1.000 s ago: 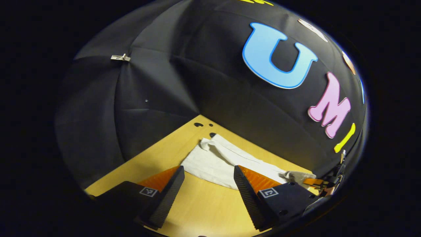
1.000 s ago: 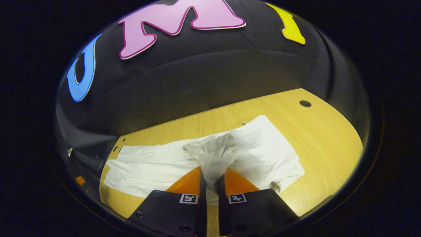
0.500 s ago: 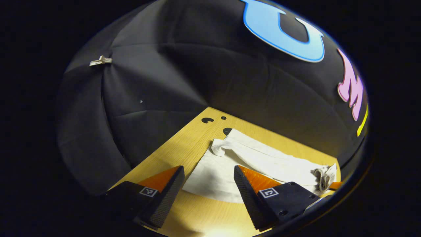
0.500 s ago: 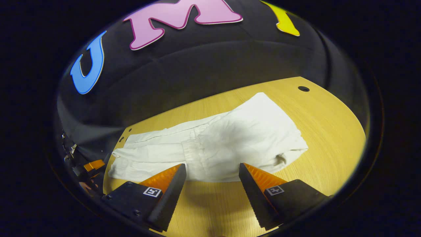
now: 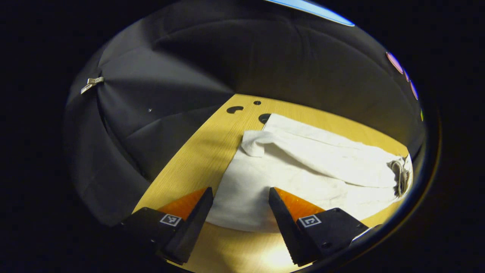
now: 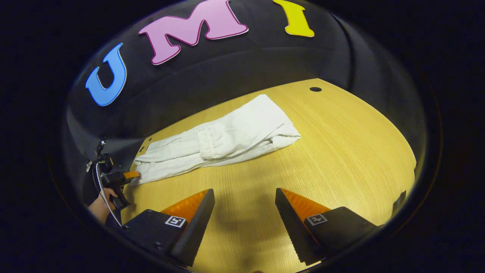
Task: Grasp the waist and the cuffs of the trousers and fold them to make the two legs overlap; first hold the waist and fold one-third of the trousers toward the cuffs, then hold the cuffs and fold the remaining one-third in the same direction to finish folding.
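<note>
The white trousers (image 6: 216, 142) lie on the wooden counter (image 6: 341, 151), toward its far edge and left corner, the waist already folded over toward the cuffs so that the gathered waistband (image 6: 208, 139) sits about midway along the bundle. Their long axis runs roughly along the far edge, from the cuff end near the left corner to the thick folded end toward the middle.

At the left, the left tongs (image 5: 239, 212) stand wide, holding nothing, with the cuff end (image 5: 242, 197) directly ahead, its near hem showing between the two fingers. One cuff corner (image 5: 254, 142) is flipped up, near the holes in the counter (image 5: 235, 109). In the right gripper view the same tongs sit just beside the cuff end, a hand (image 6: 100, 206) gripping them.

Farther right, the right tongs (image 6: 244, 216) are also wide and empty, over bare counter well apart from the cloth, which lies ahead and to their left.

The remaining fold starts from the cuffs, so the left tongs are clearly the nearer; the right would have to cross leftward to take the other cuff corner.
</note>
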{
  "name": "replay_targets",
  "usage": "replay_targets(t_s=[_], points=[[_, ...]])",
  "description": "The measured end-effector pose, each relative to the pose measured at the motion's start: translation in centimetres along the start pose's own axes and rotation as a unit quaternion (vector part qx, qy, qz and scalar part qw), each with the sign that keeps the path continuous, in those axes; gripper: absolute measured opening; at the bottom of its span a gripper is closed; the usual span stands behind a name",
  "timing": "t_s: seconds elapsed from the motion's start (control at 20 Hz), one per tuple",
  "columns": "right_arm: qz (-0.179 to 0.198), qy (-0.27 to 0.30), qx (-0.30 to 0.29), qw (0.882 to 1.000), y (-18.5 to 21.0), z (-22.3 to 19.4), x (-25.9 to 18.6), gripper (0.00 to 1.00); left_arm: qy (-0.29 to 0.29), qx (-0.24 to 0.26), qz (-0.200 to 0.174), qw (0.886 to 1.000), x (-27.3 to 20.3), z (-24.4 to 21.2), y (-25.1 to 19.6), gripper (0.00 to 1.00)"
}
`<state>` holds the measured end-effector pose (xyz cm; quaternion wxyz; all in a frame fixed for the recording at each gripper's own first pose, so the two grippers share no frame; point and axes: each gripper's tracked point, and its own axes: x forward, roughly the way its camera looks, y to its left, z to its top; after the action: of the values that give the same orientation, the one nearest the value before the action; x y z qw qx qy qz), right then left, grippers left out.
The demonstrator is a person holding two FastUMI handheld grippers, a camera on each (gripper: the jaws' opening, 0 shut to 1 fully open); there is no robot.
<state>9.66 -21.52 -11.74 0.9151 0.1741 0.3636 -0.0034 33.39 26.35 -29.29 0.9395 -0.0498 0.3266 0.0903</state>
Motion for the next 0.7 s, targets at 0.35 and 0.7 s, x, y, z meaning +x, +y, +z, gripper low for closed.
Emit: replay_targets(t_s=[0.35,0.7], points=[[-0.009,0.031,-0.036,0.999,-1.4,-3.3,-4.4,0.98,0.027,0.034,-0.017,0.999,0.1,-0.2,-1.5,0.75],[-0.016,0.020,-0.074,0.997,-1.6,-2.5,-7.3,0.99,0.041,0.082,-0.026,0.995,0.1,-0.3,-3.4,0.15]])
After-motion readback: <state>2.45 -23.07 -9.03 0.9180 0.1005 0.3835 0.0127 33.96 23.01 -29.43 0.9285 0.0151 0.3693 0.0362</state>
